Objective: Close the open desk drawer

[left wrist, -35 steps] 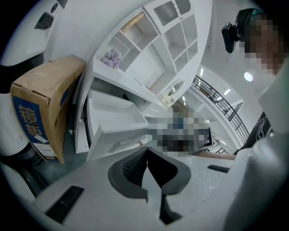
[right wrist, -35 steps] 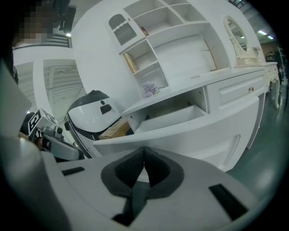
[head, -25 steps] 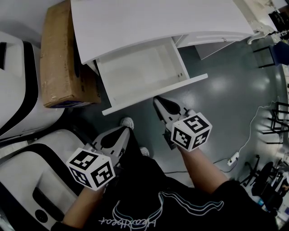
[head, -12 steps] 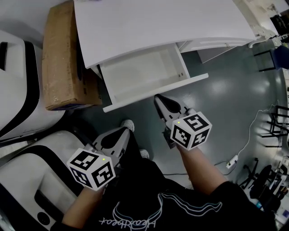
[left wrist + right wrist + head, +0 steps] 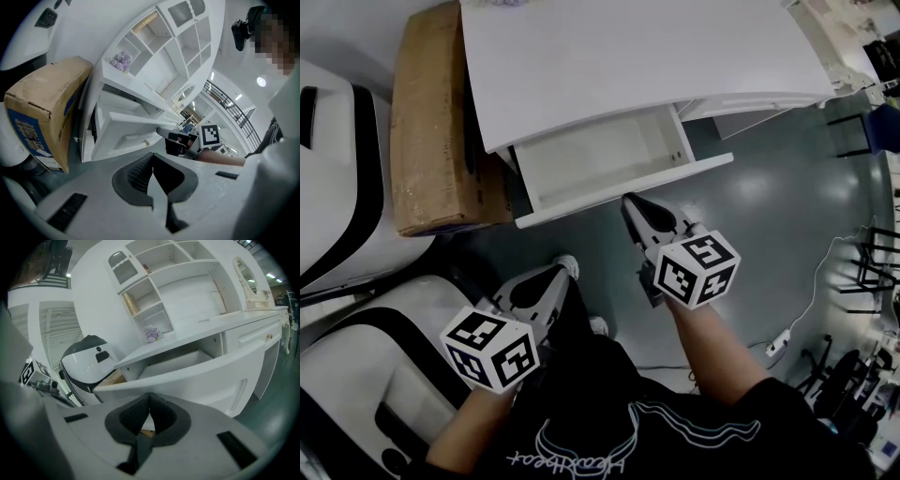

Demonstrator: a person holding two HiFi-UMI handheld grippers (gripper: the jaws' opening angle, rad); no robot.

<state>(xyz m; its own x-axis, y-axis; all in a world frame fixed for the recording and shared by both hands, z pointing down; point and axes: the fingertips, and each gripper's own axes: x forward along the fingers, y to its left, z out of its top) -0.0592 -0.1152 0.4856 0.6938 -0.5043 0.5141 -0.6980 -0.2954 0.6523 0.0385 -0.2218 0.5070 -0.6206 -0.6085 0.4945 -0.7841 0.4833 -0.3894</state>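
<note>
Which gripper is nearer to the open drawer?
The right gripper: its fingers lie right by the front of the drawer, while the left gripper hangs farther back.

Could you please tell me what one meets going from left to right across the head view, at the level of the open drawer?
white and black machine → cardboard box → open drawer → grey floor

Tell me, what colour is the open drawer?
The drawer is white, inside and on its front. The head view shows it best.
</note>
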